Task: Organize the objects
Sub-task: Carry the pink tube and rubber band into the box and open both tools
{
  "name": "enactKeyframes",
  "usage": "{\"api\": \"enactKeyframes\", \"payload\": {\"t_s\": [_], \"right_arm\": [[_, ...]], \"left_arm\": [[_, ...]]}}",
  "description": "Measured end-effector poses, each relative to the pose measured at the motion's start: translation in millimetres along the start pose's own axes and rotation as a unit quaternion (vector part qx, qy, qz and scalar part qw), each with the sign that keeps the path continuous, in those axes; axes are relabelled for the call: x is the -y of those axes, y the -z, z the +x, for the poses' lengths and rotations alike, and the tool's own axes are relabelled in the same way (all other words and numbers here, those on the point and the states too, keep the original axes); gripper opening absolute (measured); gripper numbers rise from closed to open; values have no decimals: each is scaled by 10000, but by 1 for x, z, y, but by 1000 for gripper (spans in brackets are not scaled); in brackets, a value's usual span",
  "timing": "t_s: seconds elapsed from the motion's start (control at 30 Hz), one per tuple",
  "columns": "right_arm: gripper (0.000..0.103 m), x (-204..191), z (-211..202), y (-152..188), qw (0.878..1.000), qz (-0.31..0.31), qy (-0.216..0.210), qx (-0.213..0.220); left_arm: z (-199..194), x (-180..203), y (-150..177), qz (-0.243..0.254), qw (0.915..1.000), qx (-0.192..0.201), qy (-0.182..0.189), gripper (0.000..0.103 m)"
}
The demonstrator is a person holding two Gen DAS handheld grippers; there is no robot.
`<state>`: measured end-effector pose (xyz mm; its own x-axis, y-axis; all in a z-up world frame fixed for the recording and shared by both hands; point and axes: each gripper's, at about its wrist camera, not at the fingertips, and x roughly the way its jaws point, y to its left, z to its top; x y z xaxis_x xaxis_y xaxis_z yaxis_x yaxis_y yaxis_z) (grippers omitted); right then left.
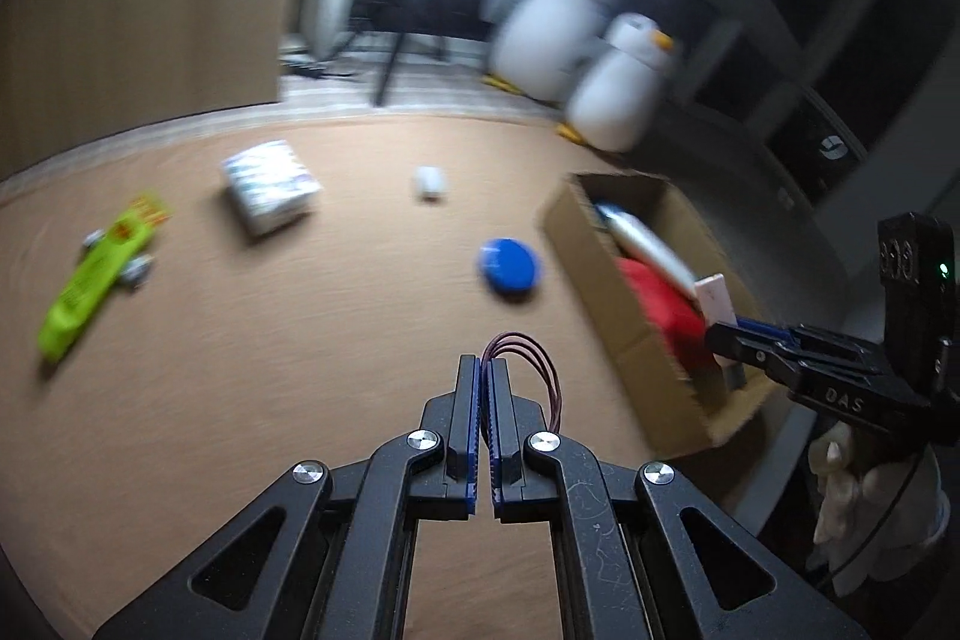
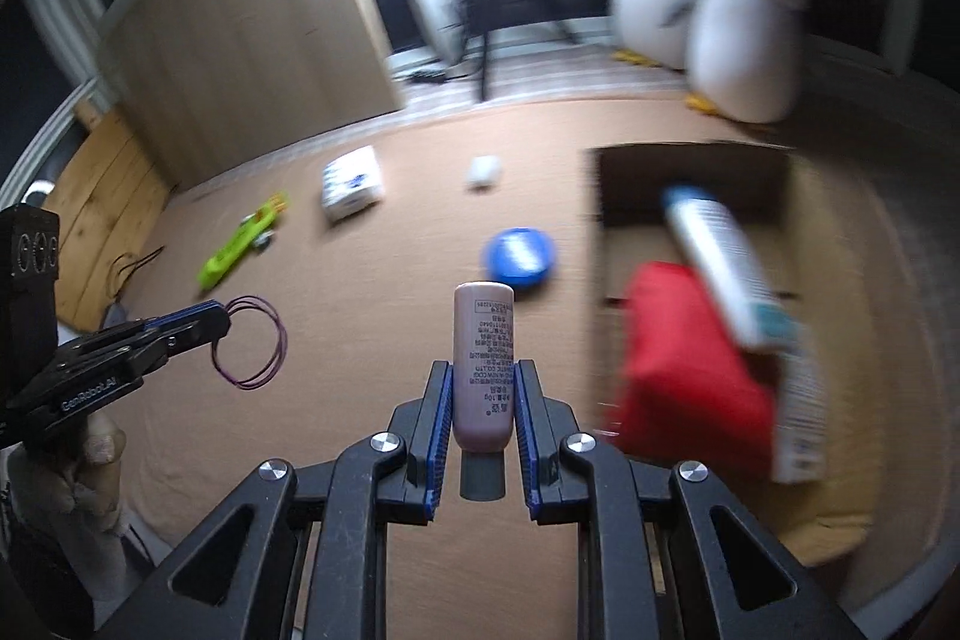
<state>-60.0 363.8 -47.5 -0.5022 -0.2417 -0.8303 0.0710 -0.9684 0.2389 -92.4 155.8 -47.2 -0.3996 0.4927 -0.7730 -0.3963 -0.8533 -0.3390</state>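
While both tongs carry loads | left gripper [image 1: 483, 370] clamps thin maroon wire loops [image 1: 534, 370] | right gripper [image 2: 483, 388] pinches pale pink tube [image 2: 483, 358] | open brown cardboard box [image 2: 804, 196], right of both, holds two items | four remain ahead on mat.

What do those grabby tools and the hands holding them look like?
Both are black, angular plastic tools with silver round bolts and blue ridged pads on the fingers. The left tool carries white lettering on its side, seen from the right wrist. The right tool has a boxy black block with a small green light. Pale gloves cover both hands.
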Motion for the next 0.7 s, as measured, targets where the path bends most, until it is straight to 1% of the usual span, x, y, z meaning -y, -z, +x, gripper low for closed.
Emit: {"api": "enactKeyframes", "payload": {"t_s": [0.17, 0.3, 0.4, 0.53, 0.7], "right_arm": [[18, 51, -19, 11, 9987, 369, 354, 68], [18, 82, -26, 19, 9968, 596, 531, 70], [18, 98, -27, 22, 9956, 699, 618, 63], [18, 116, -28, 26, 9943, 806, 694, 59], [18, 129, -26, 28, 9936, 866, 730, 22]], "left_arm": [[30, 59, -8, 446, 9981, -214, 369, 2], [49, 102, -8, 744, 9950, -342, 570, 2], [63, 129, -7, 943, 9922, -435, 690, 2], [78, 152, -2, 1123, 9892, -562, 761, 2], [91, 163, 0, 1200, 9871, -693, 796, 2]]}}
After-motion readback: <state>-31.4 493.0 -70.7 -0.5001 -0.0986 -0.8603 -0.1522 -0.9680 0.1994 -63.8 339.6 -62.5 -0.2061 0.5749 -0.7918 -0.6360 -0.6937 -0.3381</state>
